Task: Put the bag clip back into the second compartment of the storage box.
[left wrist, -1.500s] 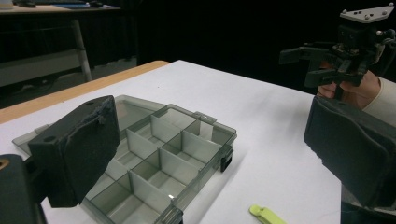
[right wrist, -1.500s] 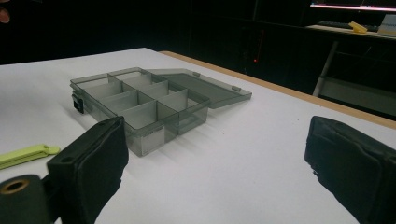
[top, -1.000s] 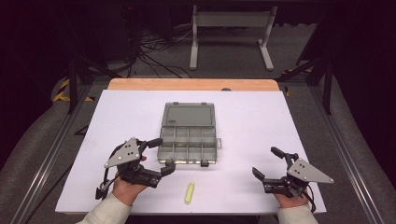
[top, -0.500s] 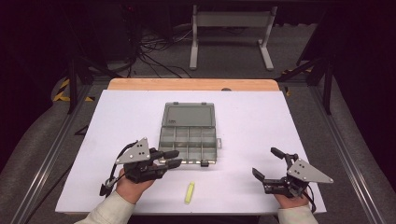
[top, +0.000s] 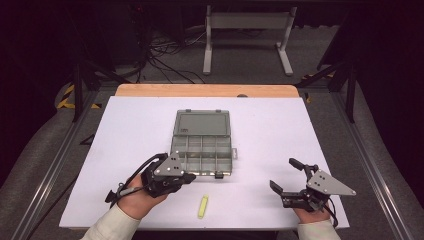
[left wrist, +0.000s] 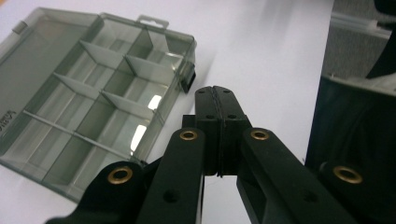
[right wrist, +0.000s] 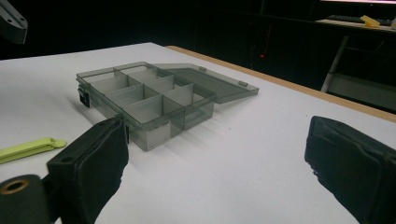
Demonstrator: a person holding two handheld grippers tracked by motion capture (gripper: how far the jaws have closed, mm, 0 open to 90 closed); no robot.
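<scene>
Smoky grey plastic made up the organizer box (top: 202, 150), which lay open near the middle of the white table (top: 125, 135), its lid folded flat toward the far edge and its divided tray toward the person. Every compartment looked empty. The box's long axis, lid and tray together, ran from the near edge toward the far one, with the front latch (top: 219, 175) facing the person.

The left gripper (top: 187, 176) hovered just beside the tray's near left corner, jaws pressed fully together with nothing between them (they had just been closing). The right gripper (top: 285, 175) rested well apart from the box, near the table's near right corner, jaws spread wide and holding nothing.

A yellow-green clip (top: 202, 206) lay between the two grippers close to the near edge, its length pointing roughly toward the box.

Judging by this, the work had barely begun: the box stood open, but the clip was not yet picked up or placed in any compartment.
</scene>
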